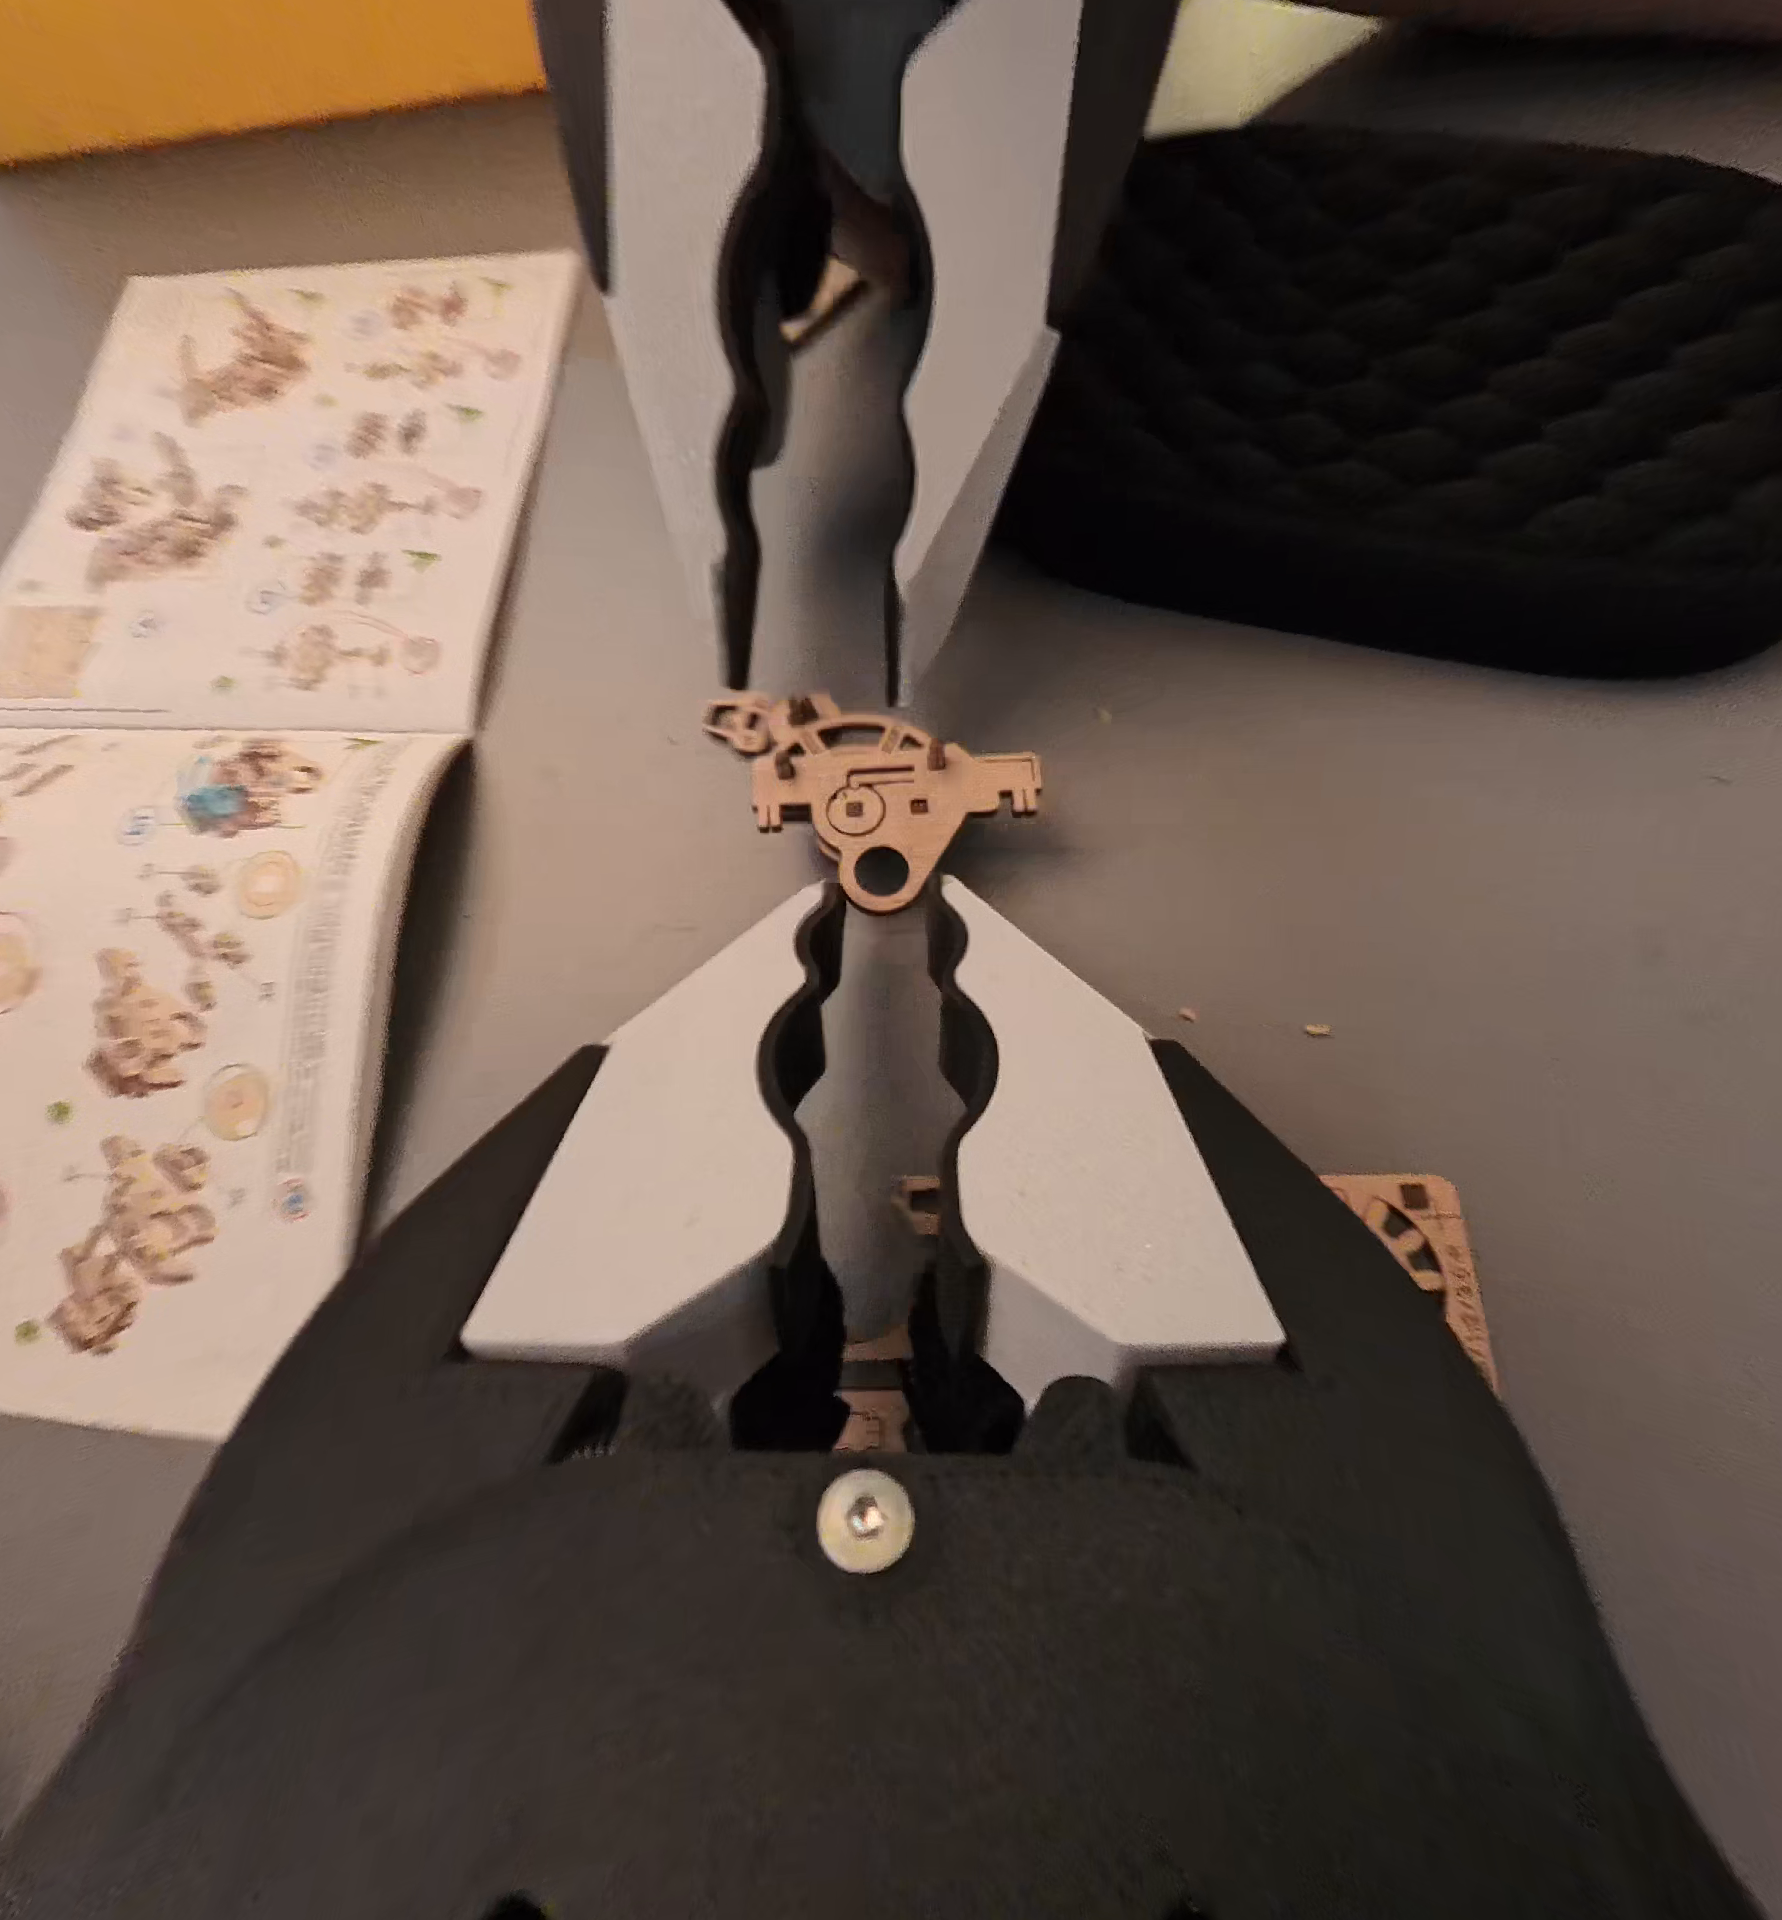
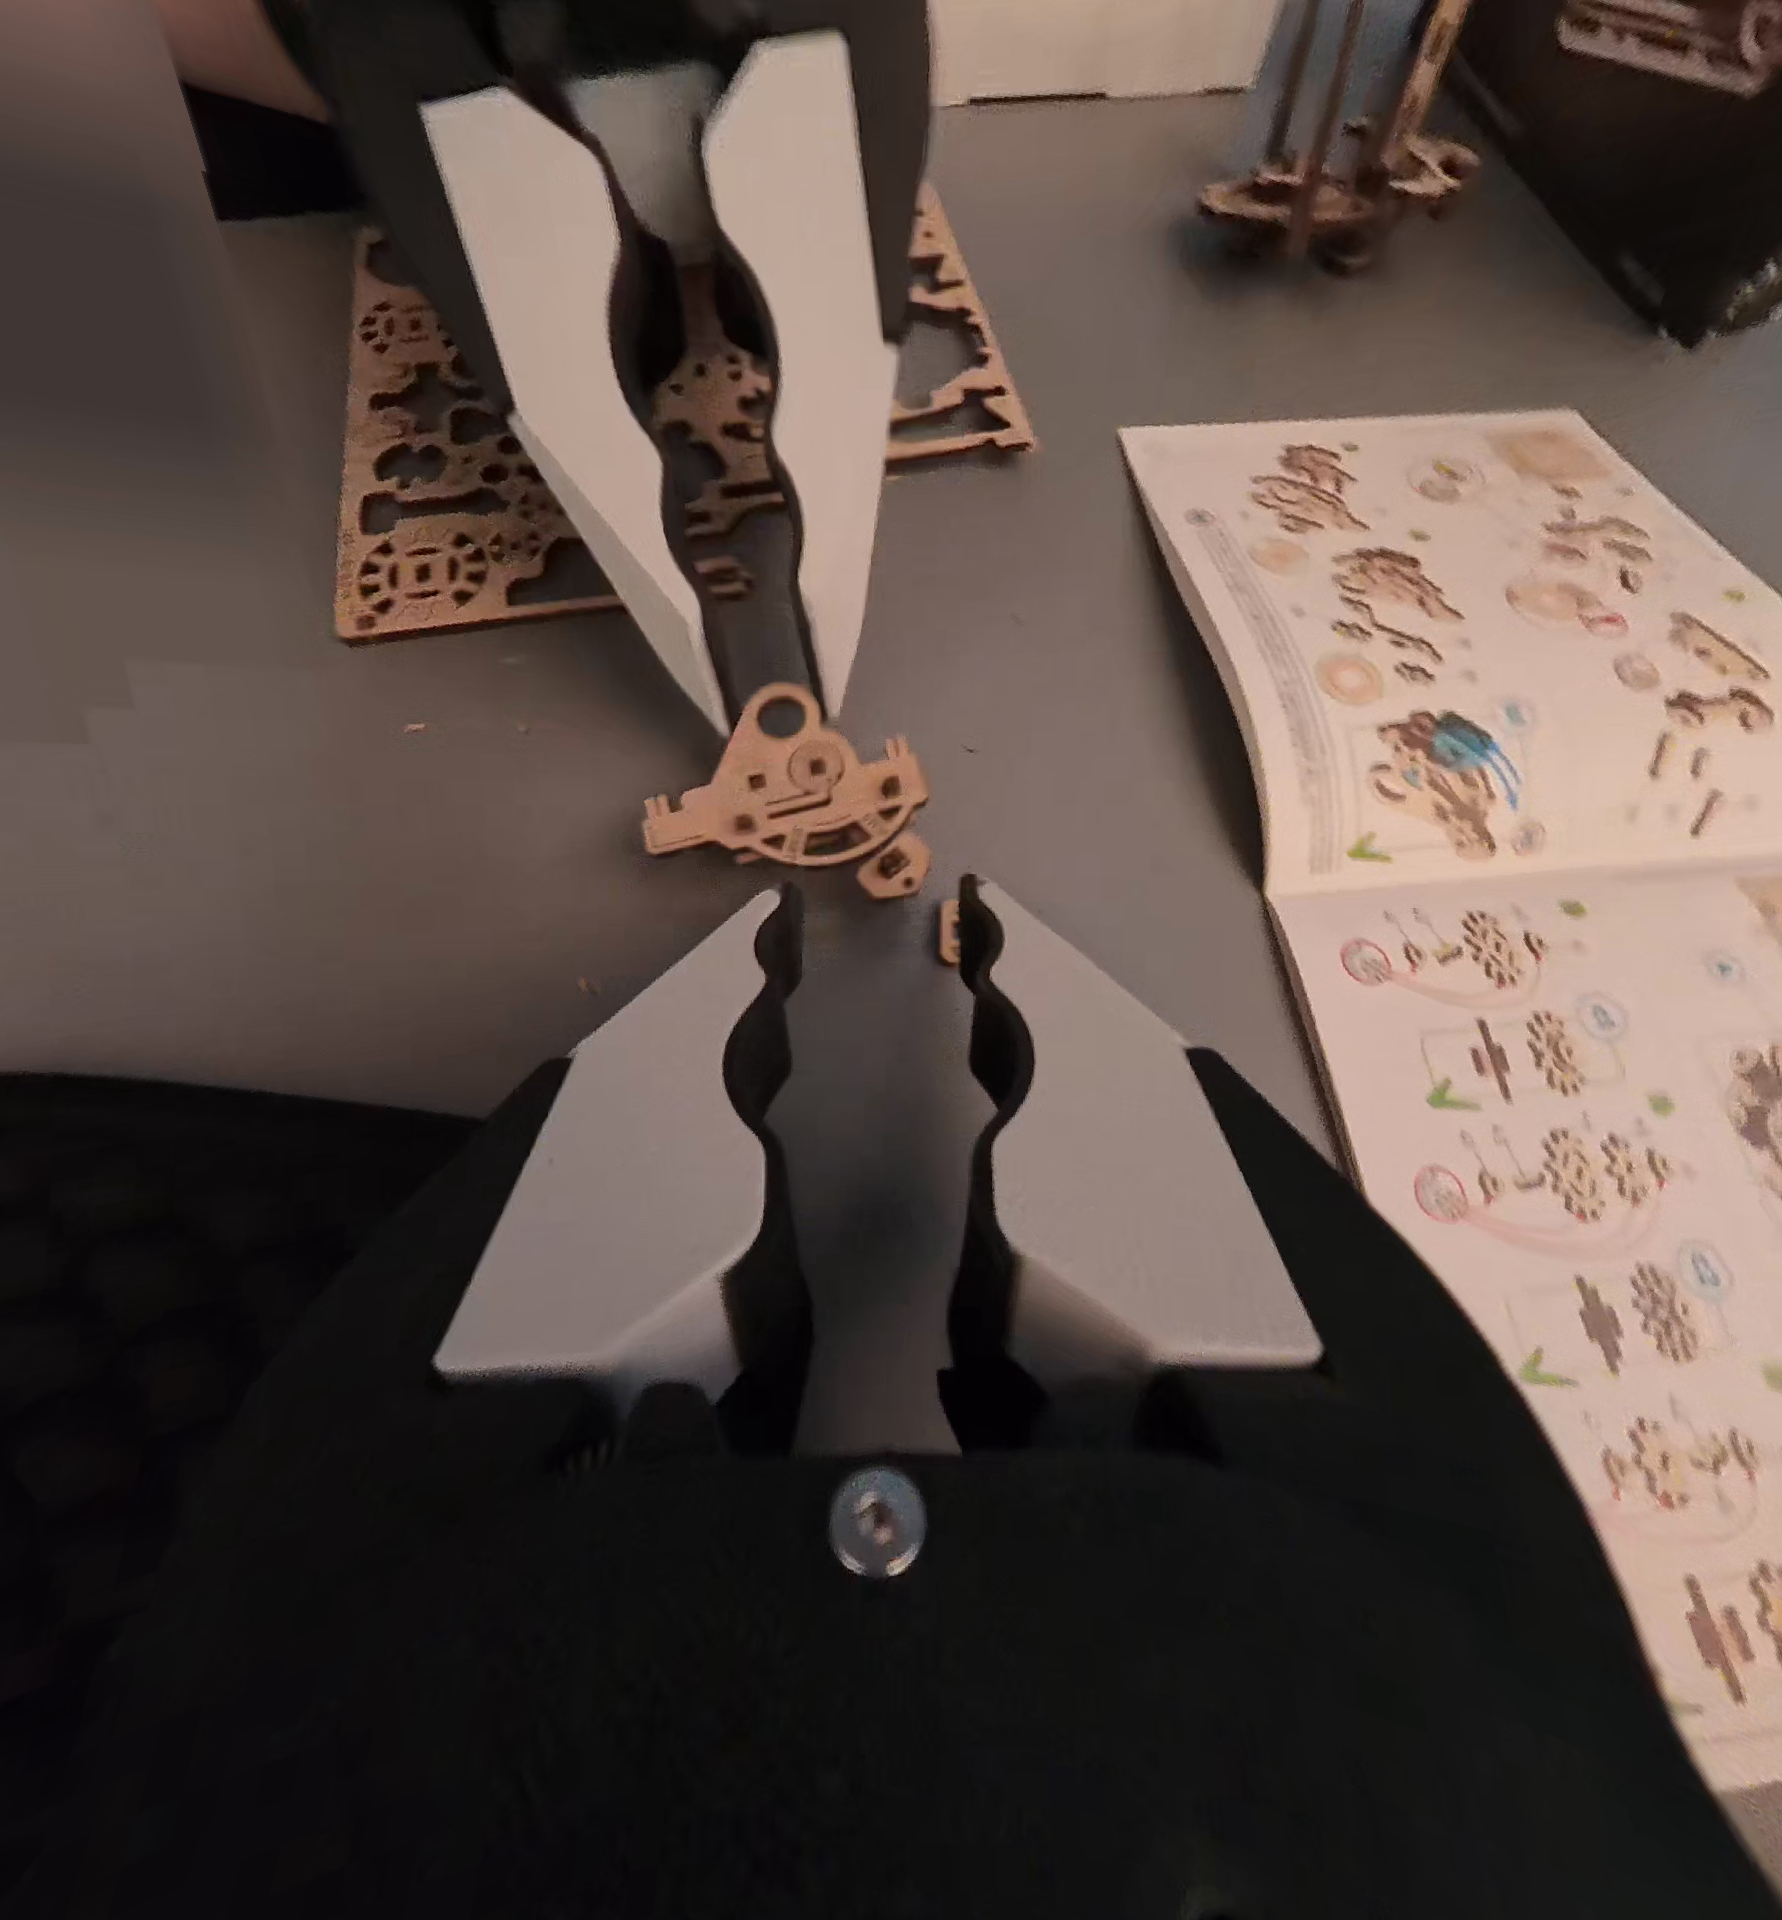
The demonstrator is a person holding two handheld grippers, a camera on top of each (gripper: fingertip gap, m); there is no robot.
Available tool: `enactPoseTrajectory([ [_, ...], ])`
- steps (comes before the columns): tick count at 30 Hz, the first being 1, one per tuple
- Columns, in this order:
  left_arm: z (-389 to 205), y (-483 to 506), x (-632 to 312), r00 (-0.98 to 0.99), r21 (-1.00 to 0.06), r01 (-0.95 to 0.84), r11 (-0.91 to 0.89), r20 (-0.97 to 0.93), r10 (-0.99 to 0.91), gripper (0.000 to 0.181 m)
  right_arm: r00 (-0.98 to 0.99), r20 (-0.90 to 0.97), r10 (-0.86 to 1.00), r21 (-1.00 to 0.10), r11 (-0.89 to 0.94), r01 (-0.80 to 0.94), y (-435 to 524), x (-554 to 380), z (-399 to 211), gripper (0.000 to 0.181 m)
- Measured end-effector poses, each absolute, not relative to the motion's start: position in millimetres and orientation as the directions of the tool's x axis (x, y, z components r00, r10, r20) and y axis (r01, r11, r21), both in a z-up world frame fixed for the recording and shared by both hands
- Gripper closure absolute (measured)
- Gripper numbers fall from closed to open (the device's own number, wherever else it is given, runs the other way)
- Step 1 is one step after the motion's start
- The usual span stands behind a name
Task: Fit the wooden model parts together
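Grey tabletop (image 1: 1386, 883), open booklet (image 1: 191, 727)

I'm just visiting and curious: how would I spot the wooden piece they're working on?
Find the open illustrated instruction booklet on the grey table. Beside it, between two facing grey-and-black grippers, is a flat tan laser-cut wooden part with a round hole at one end, unlike the large cut-out sheet.

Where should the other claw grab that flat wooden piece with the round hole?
Probably the notched tab sticking out sideways from the flat wooden piece. Come from the right claw's side, pinching its thin faces. The left claw already grips the holed end, and the middle is delicate cutwork.
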State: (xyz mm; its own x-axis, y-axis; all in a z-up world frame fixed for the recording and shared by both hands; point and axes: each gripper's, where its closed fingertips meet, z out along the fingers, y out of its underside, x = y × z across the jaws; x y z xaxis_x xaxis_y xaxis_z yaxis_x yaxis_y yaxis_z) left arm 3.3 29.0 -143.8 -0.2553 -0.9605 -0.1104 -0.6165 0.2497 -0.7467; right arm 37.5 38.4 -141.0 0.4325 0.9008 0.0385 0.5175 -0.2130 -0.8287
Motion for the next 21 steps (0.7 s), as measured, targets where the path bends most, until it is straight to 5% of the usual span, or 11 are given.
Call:
enactPoseTrajectory([
  [6,-114,56,2,-0.13,-0.766,-0.527,0.368,-0.355,-0.926,0.176,0.548,-0.257,0.796,-0.861,-0.446,0.246,56,41,-118,0.143],
  [10,-129,62,-3,-0.148,-0.676,-0.594,0.435,-0.44,-0.886,0.181,0.541,-0.411,0.734,-0.816,-0.561,0.14,59,41,-116,0.144],
  [14,-140,53,-2,-0.147,-0.726,-0.614,0.31,-0.28,-0.949,0.181,0.486,-0.323,0.812,-0.853,-0.473,0.223,46,33,-110,0.145],
  [18,-145,52,-5,-0.135,-0.742,-0.641,0.197,-0.144,-0.98,0.171,0.453,-0.042,0.89,-0.81,-0.296,0.506,35,26,-141,0.142],
  [21,-148,43,-7,-0.15,-0.74,-0.658,0.137,-0.05,-0.987,0.165,0.452,0.028,0.892,-0.787,-0.259,0.56,34,20,-145,0.156],
])
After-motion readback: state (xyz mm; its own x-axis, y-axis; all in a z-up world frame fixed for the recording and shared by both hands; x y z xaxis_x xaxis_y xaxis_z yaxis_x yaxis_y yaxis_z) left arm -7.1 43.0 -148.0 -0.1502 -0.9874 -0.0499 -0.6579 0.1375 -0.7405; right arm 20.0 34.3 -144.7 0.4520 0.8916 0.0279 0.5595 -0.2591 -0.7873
